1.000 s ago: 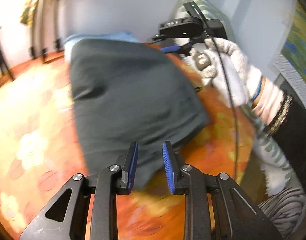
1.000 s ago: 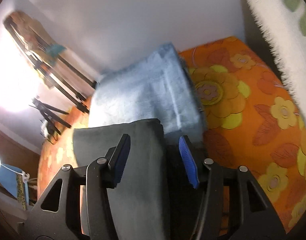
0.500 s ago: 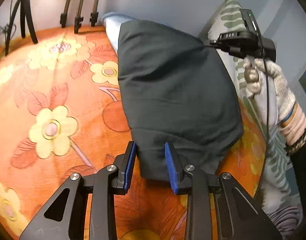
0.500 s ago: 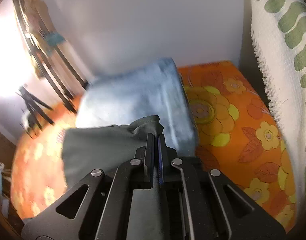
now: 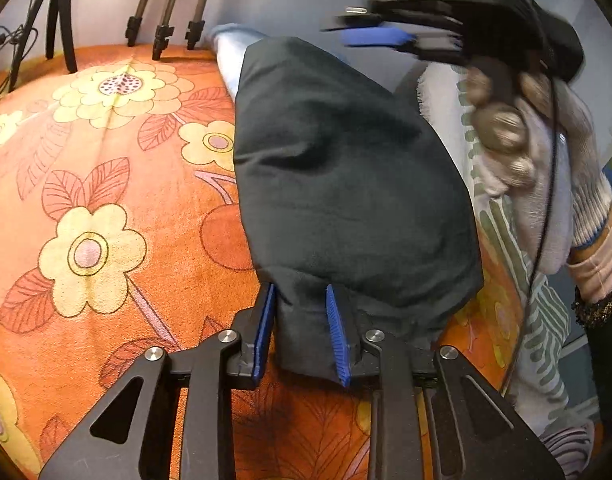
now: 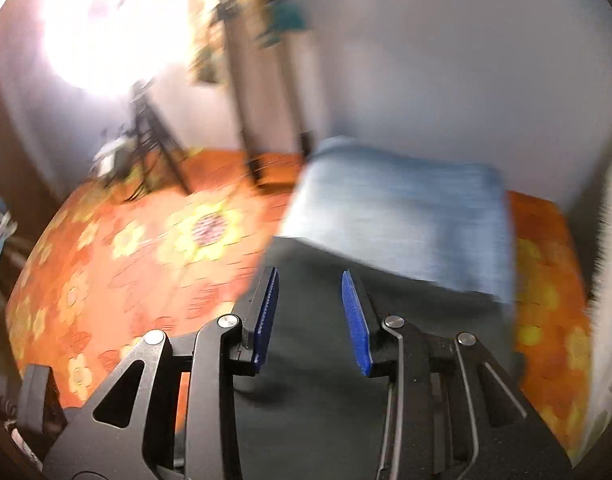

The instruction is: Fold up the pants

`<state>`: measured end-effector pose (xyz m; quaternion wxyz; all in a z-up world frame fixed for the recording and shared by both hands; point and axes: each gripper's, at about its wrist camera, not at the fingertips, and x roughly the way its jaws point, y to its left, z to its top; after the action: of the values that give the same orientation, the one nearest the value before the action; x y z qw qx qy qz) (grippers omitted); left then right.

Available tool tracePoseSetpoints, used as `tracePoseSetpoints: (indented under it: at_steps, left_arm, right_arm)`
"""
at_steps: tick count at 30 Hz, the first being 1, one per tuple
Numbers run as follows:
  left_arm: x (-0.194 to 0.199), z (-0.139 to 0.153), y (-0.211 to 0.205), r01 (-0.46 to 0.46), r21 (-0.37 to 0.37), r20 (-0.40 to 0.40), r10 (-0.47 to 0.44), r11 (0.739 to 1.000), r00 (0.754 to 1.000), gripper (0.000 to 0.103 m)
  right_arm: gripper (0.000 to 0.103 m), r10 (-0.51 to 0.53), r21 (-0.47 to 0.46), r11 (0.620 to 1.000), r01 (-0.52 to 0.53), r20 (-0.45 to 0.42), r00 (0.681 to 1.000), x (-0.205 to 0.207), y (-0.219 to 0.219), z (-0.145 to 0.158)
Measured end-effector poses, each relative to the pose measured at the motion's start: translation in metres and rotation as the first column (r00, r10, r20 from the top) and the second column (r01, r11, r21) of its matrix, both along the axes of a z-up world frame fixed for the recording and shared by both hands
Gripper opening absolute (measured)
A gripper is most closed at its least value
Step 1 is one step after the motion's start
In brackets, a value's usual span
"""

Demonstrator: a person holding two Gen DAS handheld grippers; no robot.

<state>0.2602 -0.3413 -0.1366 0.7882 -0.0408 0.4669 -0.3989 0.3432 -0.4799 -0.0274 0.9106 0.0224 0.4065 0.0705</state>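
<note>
Dark folded pants (image 5: 346, 184) lie on an orange flowered cover (image 5: 105, 200), their far end resting on a folded light-blue garment (image 5: 229, 52). My left gripper (image 5: 299, 324) sits at the near edge of the pants. Its jaws are closing, and a bunch of dark cloth fills the gap between the blue pads. My right gripper (image 6: 310, 312) hovers above the dark pants (image 6: 326, 400); its jaws are opening with nothing between them. In the left wrist view the right gripper (image 5: 386, 36) is blurred at the top right, held by a gloved hand (image 5: 546, 184).
The light-blue garment (image 6: 406, 220) lies against the back wall. Tripod legs (image 5: 161, 12) stand on the cover at the back left. A white throw with green stripes (image 5: 506, 240) borders the right side. A bright lamp (image 6: 105, 20) glares at the upper left.
The right gripper shut on the far corner of the dark pants, then let go, opened and swung up and away. The left gripper stayed at the near edge with cloth between its pads.
</note>
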Motion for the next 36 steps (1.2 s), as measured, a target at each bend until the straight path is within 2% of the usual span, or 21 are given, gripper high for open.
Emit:
tracePoseSetpoints:
  at_steps: [3, 6, 12, 14, 18, 23, 24, 26, 27, 30, 33, 36]
  left_arm:
    - [-0.001, 0.001, 0.0, 0.005, -0.002, 0.012, -0.005, 1.0, 1.0, 0.012]
    - [-0.007, 0.002, -0.001, 0.019, 0.0, 0.035, -0.019, 1.0, 0.999, 0.008]
    - [-0.026, 0.005, -0.009, 0.056, 0.032, 0.084, -0.059, 0.998, 0.995, 0.007]
    - [-0.026, 0.008, -0.009, 0.052, 0.039, 0.078, -0.055, 0.998, 0.995, 0.007]
    - [-0.026, 0.012, -0.003, 0.065, 0.058, 0.056, -0.068, 0.996, 0.996, 0.015]
    - [-0.038, 0.028, 0.005, 0.07, 0.125, 0.145, -0.088, 0.99, 0.986, 0.017]
    - [-0.04, 0.033, 0.007, 0.063, 0.126, 0.16, -0.083, 0.99, 0.984, 0.021]
    - [-0.043, 0.044, 0.009, 0.051, 0.124, 0.189, -0.074, 0.991, 0.979, 0.026]
    - [-0.046, 0.052, 0.01, 0.044, 0.125, 0.212, -0.07, 0.991, 0.975, 0.028]
    - [-0.054, 0.069, 0.013, 0.031, 0.116, 0.262, -0.061, 0.993, 0.963, 0.037]
    - [-0.061, 0.081, 0.016, 0.023, 0.098, 0.284, -0.05, 0.995, 0.958, 0.043]
    - [-0.064, 0.089, 0.019, 0.01, 0.075, 0.298, -0.032, 0.997, 0.954, 0.048]
  right_arm:
    - [0.026, 0.042, -0.061, 0.997, -0.045, -0.043, 0.998, 0.014, 0.027, -0.017]
    - [0.025, 0.005, -0.113, 0.994, -0.012, -0.066, 0.998, 0.023, 0.033, -0.03]
    - [0.02, -0.086, -0.062, 0.995, 0.081, -0.097, 0.991, 0.036, 0.01, -0.052]
    - [0.02, -0.107, -0.05, 0.993, 0.103, -0.099, 0.989, 0.037, 0.004, -0.055]
    - [0.02, -0.148, 0.003, 0.989, 0.148, -0.071, 0.986, 0.03, -0.01, -0.045]
    - [0.021, -0.21, 0.087, 0.974, 0.209, 0.003, 0.978, -0.006, -0.038, -0.013]
    - [0.023, -0.216, 0.103, 0.971, 0.214, 0.012, 0.976, -0.014, -0.042, -0.008]
    - [0.046, -0.236, 0.106, 0.967, 0.23, 0.049, 0.97, -0.042, -0.046, 0.005]
    - [0.054, -0.238, 0.097, 0.968, 0.232, 0.065, 0.969, -0.053, -0.046, 0.009]
    - [0.057, -0.235, 0.056, 0.971, 0.231, 0.088, 0.968, -0.094, -0.044, 0.019]
    - [0.069, -0.248, 0.061, 0.968, 0.243, 0.096, 0.964, -0.126, -0.044, 0.023]
    - [0.07, -0.282, 0.066, 0.959, 0.277, 0.099, 0.954, -0.155, -0.047, 0.024]
